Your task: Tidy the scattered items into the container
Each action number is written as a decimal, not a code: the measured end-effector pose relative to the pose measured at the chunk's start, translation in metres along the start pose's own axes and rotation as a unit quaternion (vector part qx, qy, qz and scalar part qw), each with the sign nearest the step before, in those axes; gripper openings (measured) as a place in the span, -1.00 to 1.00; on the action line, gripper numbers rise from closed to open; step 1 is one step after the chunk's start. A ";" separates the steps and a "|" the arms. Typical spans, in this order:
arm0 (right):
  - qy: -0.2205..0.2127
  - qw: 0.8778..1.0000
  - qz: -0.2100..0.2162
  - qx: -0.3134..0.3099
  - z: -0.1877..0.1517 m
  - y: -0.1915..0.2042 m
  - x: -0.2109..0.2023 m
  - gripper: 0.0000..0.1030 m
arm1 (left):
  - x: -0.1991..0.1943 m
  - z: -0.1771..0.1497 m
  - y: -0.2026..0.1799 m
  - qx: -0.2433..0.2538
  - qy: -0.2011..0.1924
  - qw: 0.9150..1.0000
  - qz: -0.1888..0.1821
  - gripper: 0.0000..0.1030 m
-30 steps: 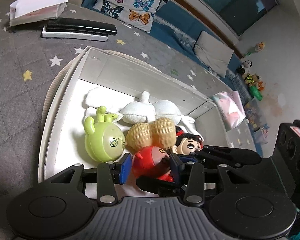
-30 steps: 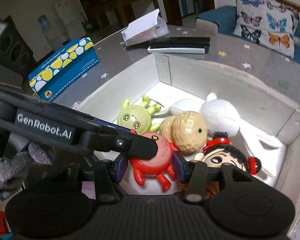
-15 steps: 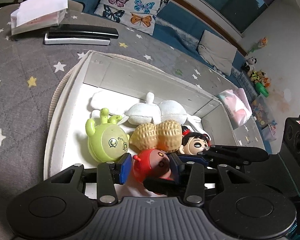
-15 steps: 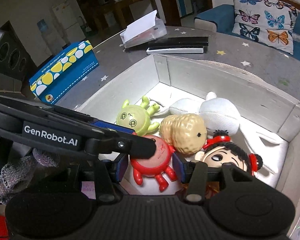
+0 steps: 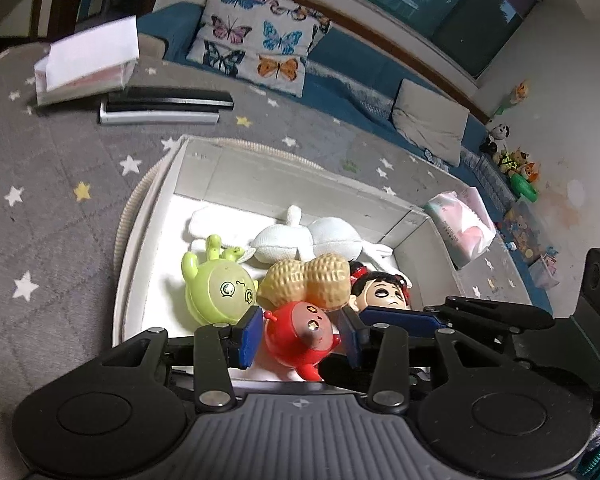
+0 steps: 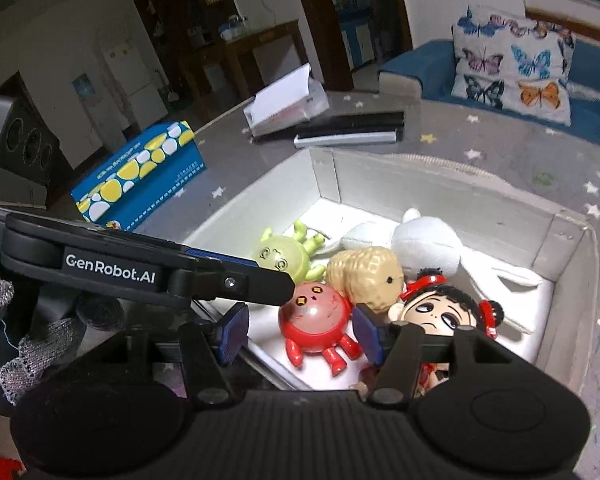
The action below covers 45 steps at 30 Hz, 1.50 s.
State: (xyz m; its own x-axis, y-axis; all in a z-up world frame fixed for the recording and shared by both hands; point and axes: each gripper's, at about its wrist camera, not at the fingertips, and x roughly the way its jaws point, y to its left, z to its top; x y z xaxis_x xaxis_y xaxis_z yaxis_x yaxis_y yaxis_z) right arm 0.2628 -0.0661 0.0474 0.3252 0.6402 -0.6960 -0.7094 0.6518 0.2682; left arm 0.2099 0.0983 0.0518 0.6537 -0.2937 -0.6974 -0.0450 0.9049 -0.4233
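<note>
A white open box (image 5: 260, 168) (image 6: 440, 184) holds a green alien toy (image 5: 216, 288) (image 6: 284, 256), a peanut toy (image 5: 308, 276) (image 6: 364, 276), a white plush (image 5: 300, 236) (image 6: 424, 240), a black-haired doll head (image 5: 384, 292) (image 6: 444, 312) and a red round toy (image 5: 300, 336) (image 6: 316, 320). My left gripper (image 5: 300, 336) stands open around the red toy, pads slightly apart from it. My right gripper (image 6: 300, 332) is open, its pads well apart from the red toy, which lies in the box. The left gripper's finger crosses the right wrist view (image 6: 148, 272).
On the grey starred tabletop (image 5: 60, 200) lie a black and silver bar (image 5: 164, 106) (image 6: 348, 128), a white paper holder (image 5: 88, 64) (image 6: 284, 100), a blue and yellow tissue box (image 6: 140, 172) and a pink tissue pack (image 5: 460, 224). A butterfly cushion (image 5: 260, 36) sits on the sofa behind.
My right gripper has opened wide and let go of the red toy, which now rests in the box. Both grippers have drawn back a little.
</note>
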 end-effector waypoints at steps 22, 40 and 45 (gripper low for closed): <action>-0.099 0.991 -0.092 -0.022 -0.058 0.062 -0.054 0.79 | -0.062 -0.060 -0.030 0.056 -0.078 0.994 0.048 -0.14; -0.107 0.983 -0.145 0.021 -0.101 0.066 -0.052 1.00 | -0.050 -0.105 -0.031 0.066 -0.065 0.988 0.121 -0.14; -0.101 0.982 -0.153 0.034 -0.109 0.064 -0.047 1.00 | -0.048 -0.111 -0.030 0.068 -0.070 0.985 0.139 -0.16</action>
State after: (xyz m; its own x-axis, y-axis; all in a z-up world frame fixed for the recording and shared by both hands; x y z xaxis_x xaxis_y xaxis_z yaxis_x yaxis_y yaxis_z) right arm 0.1340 -0.0987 0.0251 0.6399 0.4730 -0.6056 -0.5179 0.8477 0.1149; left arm 0.0960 0.0516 0.0339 0.7287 0.0082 -0.6847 -0.1417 0.9801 -0.1392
